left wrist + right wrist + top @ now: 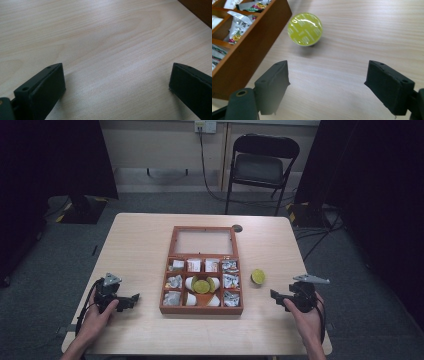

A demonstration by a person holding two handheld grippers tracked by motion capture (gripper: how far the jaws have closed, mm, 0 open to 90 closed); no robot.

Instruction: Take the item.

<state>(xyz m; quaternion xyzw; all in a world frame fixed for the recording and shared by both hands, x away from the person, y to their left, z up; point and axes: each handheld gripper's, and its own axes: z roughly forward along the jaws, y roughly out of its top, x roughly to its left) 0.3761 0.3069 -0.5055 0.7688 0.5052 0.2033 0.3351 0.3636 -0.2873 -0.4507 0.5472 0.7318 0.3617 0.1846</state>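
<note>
The small round yellow-green foil-lidded capsule (305, 29), just beside the brown wooden compartment box (259, 42), looks light, smooth and crushable: grip its rim. Right gripper (327, 85) fingers gape empty; left gripper (116, 87) likewise.

Pale wooden table (135, 245): compartment box (201, 309), green capsule (258, 276).

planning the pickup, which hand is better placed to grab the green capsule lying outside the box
Right: the right gripper faces the green capsule with open jaws, beside the wooden box. The left gripper sits across the box.
</note>
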